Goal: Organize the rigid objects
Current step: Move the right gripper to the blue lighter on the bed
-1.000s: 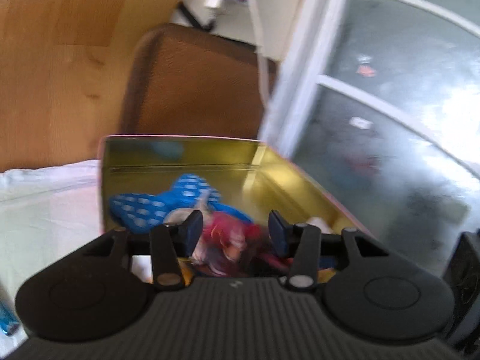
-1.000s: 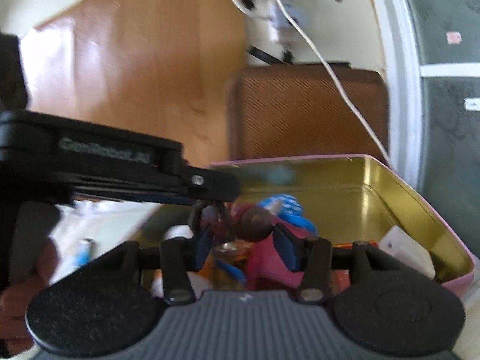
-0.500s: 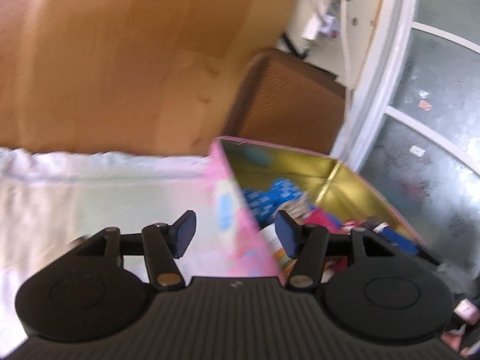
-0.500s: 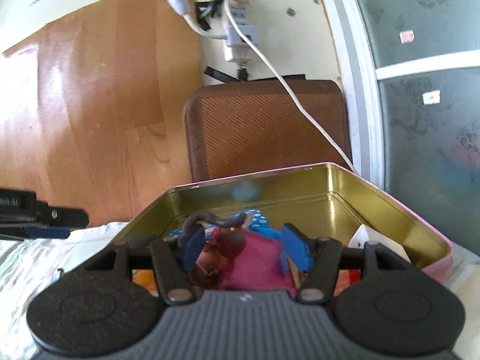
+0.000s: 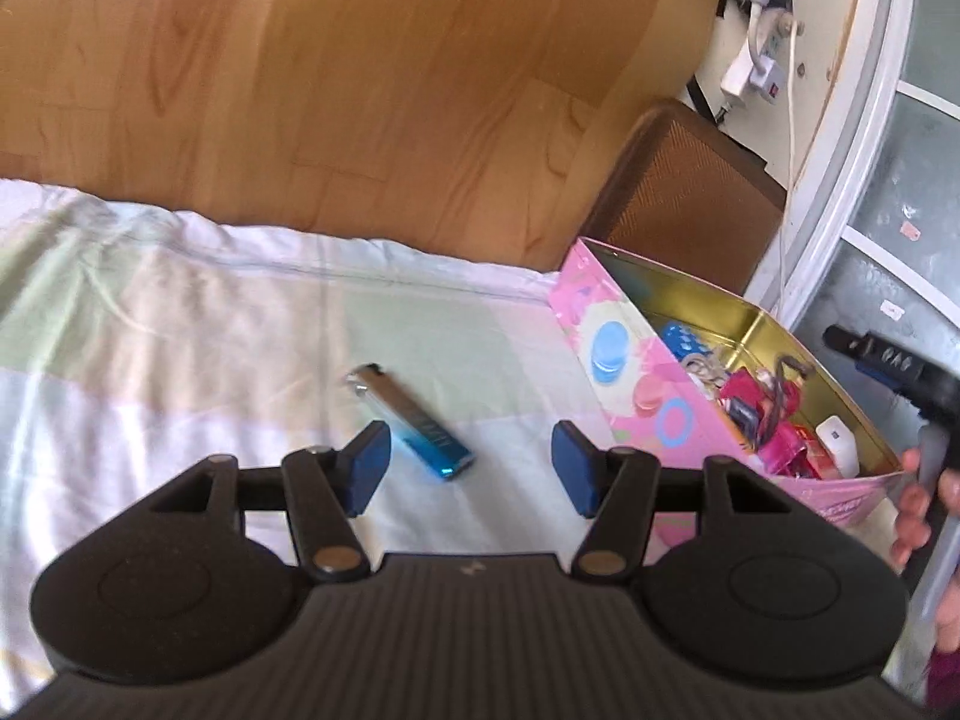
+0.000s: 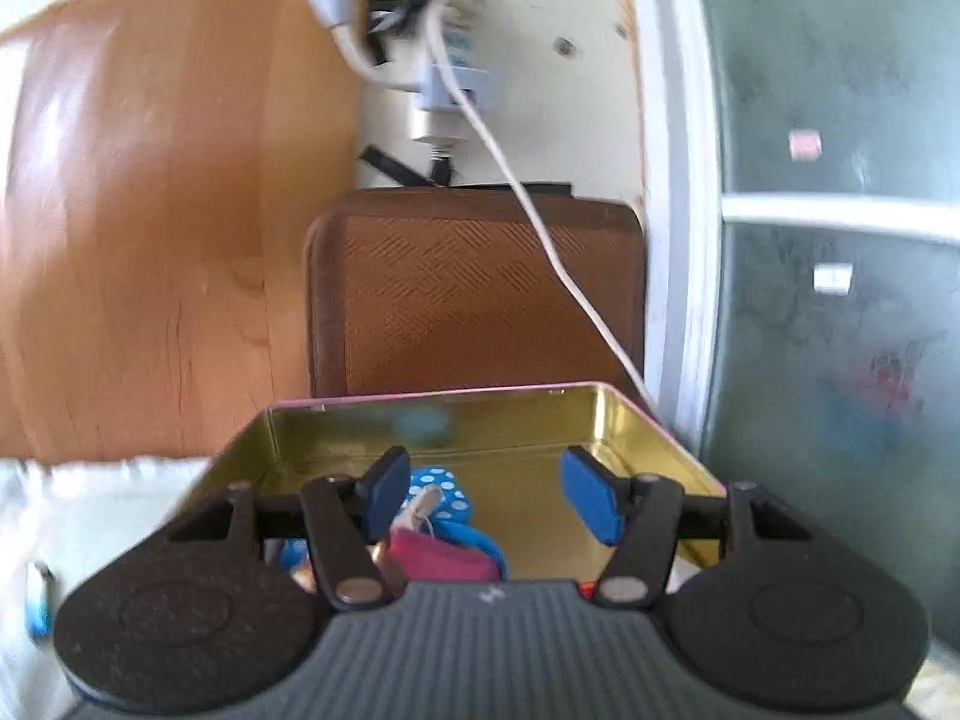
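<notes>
Target item: slim silver-and-blue plastic lighter (image 5: 409, 421), lying flat on the pale checked bed sheet (image 5: 180, 330), metal cap pointing away, blue end nearest the camera
Position relative to container: well left of the pink printed tin box with gold interior (image 5: 624, 360), apart from it
Container contents: blue dotted piece, red and pink small items, a white block, some keys; packed but not to the rim
Left gripper (image 5: 471, 471): jaws spread, nothing between them; the lighter lies just ahead, nearer the left blue pad (image 5: 366, 468)
Right gripper (image 6: 486, 495): jaws spread and empty, hovering over the tin's near end; in the left wrist view its black body and the person's hand (image 5: 924, 510) show at the right edge
Step in hand (judged): approach to pick the lighter for the tin
Recommended method: shift so the lighter sits midway between the pads, turn the wrist so the jaws close across its narrow width, lower until the pads flank it without digging into the sheet
Risk (judged): the smooth casing may slip; the soft sheet may bunch into the grip
</notes>
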The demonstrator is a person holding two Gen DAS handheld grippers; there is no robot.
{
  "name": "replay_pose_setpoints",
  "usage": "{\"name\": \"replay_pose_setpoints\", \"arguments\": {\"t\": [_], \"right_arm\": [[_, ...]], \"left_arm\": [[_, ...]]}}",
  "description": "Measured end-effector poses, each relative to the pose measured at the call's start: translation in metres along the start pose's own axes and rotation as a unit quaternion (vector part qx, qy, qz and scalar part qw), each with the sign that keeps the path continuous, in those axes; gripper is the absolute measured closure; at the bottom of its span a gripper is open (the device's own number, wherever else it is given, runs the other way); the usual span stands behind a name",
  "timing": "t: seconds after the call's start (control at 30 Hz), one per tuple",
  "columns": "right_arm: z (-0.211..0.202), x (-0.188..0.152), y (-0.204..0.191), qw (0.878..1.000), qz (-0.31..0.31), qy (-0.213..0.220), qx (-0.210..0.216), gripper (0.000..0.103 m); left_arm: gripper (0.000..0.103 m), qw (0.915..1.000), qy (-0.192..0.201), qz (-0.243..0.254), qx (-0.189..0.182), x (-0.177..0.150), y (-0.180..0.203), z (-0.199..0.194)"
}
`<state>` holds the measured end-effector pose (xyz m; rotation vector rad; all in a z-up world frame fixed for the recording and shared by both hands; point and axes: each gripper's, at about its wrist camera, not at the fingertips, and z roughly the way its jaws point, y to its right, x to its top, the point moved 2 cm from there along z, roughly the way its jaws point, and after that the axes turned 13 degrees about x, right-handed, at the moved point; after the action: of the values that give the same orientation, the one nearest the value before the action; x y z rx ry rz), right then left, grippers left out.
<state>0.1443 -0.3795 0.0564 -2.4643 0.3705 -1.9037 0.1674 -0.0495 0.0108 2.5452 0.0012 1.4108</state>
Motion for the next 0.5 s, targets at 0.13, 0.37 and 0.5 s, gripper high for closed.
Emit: {"name": "replay_pose_setpoints", "arguments": {"t": [0.13, 0.37, 0.5], "right_arm": [[-0.009, -0.019, -0.013, 0.999, -0.023, -0.015, 0.017, 0.046], [-0.012, -0.030, -0.038, 0.997, -0.031, -0.046, 0.049, 0.046], [-0.026, -0.019, -0.084, 0.990, -0.059, -0.027, 0.126, 0.046]], "left_arm": [[0.038, 0.9998, 0.002, 0.003, 0.022, -0.007, -0.018, -0.001], [0.038, 0.9991, -0.002, -0.020, 0.038, -0.013, -0.044, 0.002], [0.038, 0.9982, 0.007, -0.033, 0.049, -0.013, -0.051, 0.005]]}}
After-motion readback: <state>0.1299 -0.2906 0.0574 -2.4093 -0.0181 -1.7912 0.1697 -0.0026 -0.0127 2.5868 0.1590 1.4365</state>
